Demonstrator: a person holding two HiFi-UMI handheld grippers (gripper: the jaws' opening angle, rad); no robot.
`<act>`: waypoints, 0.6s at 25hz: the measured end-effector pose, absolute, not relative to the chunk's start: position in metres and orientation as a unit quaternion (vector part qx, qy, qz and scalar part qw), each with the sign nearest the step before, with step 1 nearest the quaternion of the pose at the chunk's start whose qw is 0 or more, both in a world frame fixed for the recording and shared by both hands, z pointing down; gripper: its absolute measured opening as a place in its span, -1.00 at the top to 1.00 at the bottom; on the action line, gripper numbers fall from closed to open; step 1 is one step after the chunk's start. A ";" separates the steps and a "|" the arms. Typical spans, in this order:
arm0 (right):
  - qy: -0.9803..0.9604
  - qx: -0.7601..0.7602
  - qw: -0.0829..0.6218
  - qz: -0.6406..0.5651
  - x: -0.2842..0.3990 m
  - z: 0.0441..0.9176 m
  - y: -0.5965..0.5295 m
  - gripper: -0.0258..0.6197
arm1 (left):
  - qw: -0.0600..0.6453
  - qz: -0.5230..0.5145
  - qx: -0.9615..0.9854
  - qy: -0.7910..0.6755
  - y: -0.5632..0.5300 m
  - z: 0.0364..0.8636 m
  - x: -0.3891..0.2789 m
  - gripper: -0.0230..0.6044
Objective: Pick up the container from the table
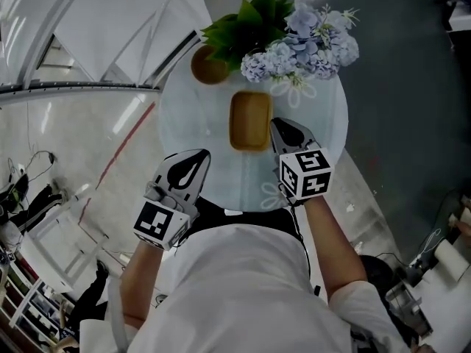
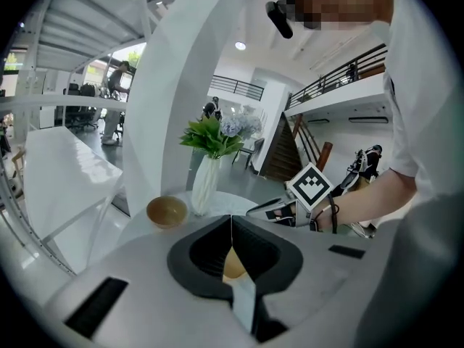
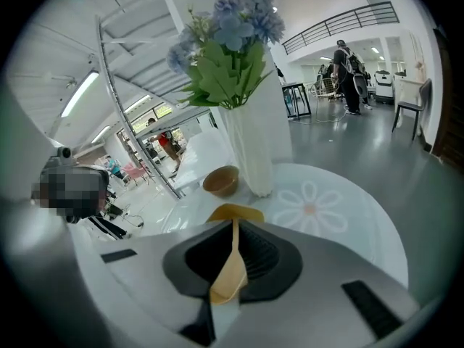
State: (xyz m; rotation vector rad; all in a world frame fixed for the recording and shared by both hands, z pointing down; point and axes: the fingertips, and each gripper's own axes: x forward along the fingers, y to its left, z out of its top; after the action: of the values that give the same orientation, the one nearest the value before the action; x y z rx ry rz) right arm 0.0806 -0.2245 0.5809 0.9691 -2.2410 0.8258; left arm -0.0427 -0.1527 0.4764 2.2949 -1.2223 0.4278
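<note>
container [image 1: 250, 120]: looks light, stiff, smooth, maybe slippery | hold: pinch right rim | right gripper [image 1: 280, 125]: jaws together, empty, just beside it | left gripper [image 1: 200, 155]: jaws together, empty

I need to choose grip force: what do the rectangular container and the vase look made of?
The container is probably wood or bamboo with a matte finish: it is an even honey-brown with no glare, though no grain can be made out. The vase is likely glazed ceramic, possibly plastic: its surface is smooth and opaque white.
</note>
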 end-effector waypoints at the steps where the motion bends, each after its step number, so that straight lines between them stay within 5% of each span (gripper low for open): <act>1: -0.833 0.362 0.282 0.309 0.081 0.585 -0.225 0.85 | 0.253 0.157 0.843 -0.449 -0.153 0.479 -0.043 0.86; 15: -0.806 0.381 0.309 0.333 0.086 0.631 -0.232 0.54 | 0.280 0.182 0.833 -0.442 -0.146 0.506 -0.050 0.86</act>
State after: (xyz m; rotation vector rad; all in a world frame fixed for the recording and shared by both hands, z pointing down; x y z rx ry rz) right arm 0.0857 -0.2318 0.6306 1.0057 -2.1297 0.8789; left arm -0.0500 -0.1456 0.5061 2.2325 -1.1844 0.4866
